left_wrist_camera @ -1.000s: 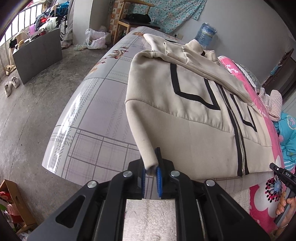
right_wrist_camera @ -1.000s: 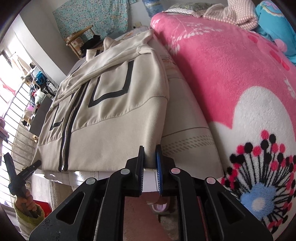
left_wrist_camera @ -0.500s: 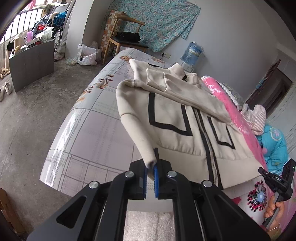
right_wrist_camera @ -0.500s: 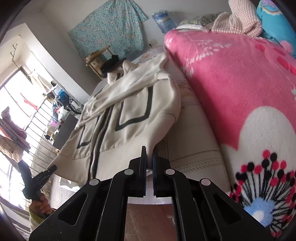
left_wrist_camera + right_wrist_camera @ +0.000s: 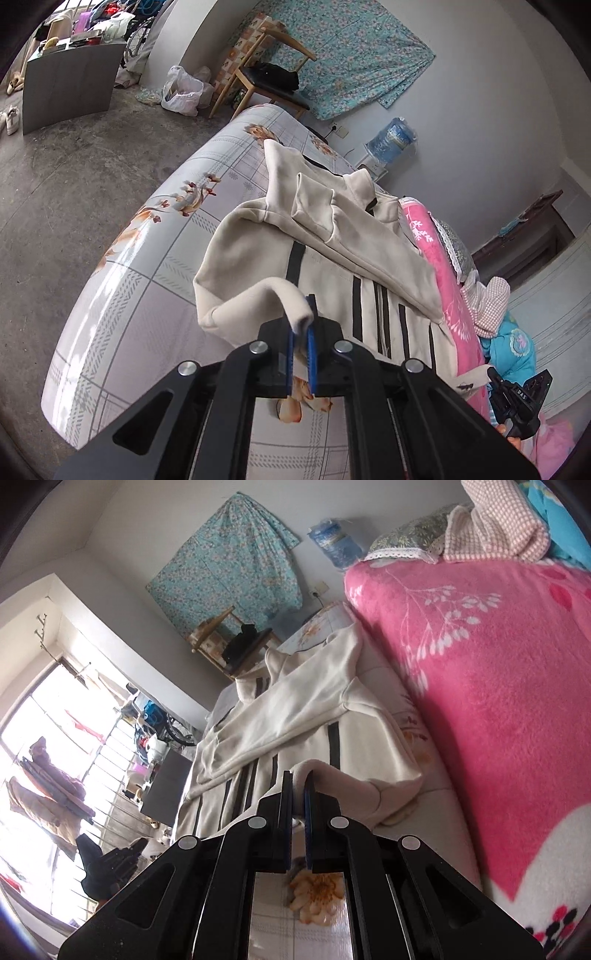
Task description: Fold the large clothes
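Observation:
A cream zip-up jacket (image 5: 332, 258) with black stripes lies on the bed (image 5: 147, 258), sleeves folded across its chest. My left gripper (image 5: 301, 317) is shut on the jacket's left hem corner, lifted off the sheet and curling over towards the collar. In the right wrist view the same jacket (image 5: 314, 709) stretches away, and my right gripper (image 5: 298, 786) is shut on its right hem corner, raised the same way. The other gripper (image 5: 517, 402) shows at the lower right of the left view, and at the lower left (image 5: 107, 860) of the right view.
A pink fleece blanket (image 5: 498, 701) with pillows covers the bed's far side. A wooden chair (image 5: 269, 85), a plastic bag (image 5: 181, 94) and a water jug (image 5: 393, 142) stand past the bed. Bare concrete floor (image 5: 74, 184) lies to the left. A railing with hung clothes (image 5: 55, 786) is by the window.
Both grippers closed on the hem corners, then rose and moved forward, lifting the bottom edge off the bed and curling it towards the collar. A flower print on the sheet now shows beneath.

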`<action>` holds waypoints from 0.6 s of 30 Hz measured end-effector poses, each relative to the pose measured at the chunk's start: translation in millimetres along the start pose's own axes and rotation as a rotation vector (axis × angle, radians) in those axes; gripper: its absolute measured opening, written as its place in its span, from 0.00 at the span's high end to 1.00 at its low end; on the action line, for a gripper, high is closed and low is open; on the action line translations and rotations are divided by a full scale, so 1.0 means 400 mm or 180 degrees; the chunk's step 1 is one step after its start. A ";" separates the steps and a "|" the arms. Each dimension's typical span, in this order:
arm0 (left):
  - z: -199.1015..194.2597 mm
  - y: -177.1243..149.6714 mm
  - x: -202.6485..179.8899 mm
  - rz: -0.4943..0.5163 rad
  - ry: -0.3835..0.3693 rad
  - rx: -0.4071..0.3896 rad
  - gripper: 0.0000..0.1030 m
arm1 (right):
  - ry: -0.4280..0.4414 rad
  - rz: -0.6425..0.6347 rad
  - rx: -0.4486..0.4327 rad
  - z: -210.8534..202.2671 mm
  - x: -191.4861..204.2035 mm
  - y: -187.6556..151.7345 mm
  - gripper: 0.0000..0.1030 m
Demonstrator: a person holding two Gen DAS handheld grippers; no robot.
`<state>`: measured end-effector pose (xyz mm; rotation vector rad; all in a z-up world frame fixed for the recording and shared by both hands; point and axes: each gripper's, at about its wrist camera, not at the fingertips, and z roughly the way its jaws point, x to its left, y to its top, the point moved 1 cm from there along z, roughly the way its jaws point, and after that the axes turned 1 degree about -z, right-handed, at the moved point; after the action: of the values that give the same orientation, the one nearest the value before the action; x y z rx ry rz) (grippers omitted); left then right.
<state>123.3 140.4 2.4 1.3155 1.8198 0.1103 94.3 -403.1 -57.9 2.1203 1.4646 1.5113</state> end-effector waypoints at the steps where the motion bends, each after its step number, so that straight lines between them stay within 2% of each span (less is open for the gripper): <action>1: 0.018 0.012 0.006 -0.0043 0.0000 0.0019 0.95 | -0.0014 0.0002 -0.0003 0.017 -0.003 0.011 0.97; 10: 0.155 0.076 0.075 -0.0362 -0.0094 0.0187 0.90 | -0.0240 0.0117 0.0233 0.184 -0.057 0.071 0.95; 11: 0.161 0.081 0.084 -0.0403 -0.0116 0.0193 0.86 | -0.0272 0.0139 0.0269 0.197 -0.064 0.073 0.94; 12: 0.157 0.085 0.091 -0.0440 -0.0094 0.0163 0.76 | -0.0269 0.0187 0.0305 0.208 -0.071 0.076 0.93; 13: 0.149 0.089 0.095 -0.0461 -0.0105 0.0121 0.72 | -0.0237 0.0231 0.0328 0.213 -0.077 0.078 0.86; 14: 0.134 0.092 0.100 -0.0473 -0.0137 0.0064 0.65 | -0.0237 0.0258 0.0316 0.212 -0.080 0.079 0.72; 16: 0.098 0.094 0.107 -0.0450 -0.0187 -0.0062 0.60 | -0.0298 0.0257 0.0220 0.187 -0.079 0.079 0.53; 18: 0.068 0.088 0.113 -0.0412 -0.0196 -0.0089 0.59 | -0.0287 0.0219 0.0150 0.157 -0.073 0.074 0.52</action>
<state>164.2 181.8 -22.7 1.1660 1.8391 0.0251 161.7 -416.6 -88.6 2.2566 1.4244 1.3964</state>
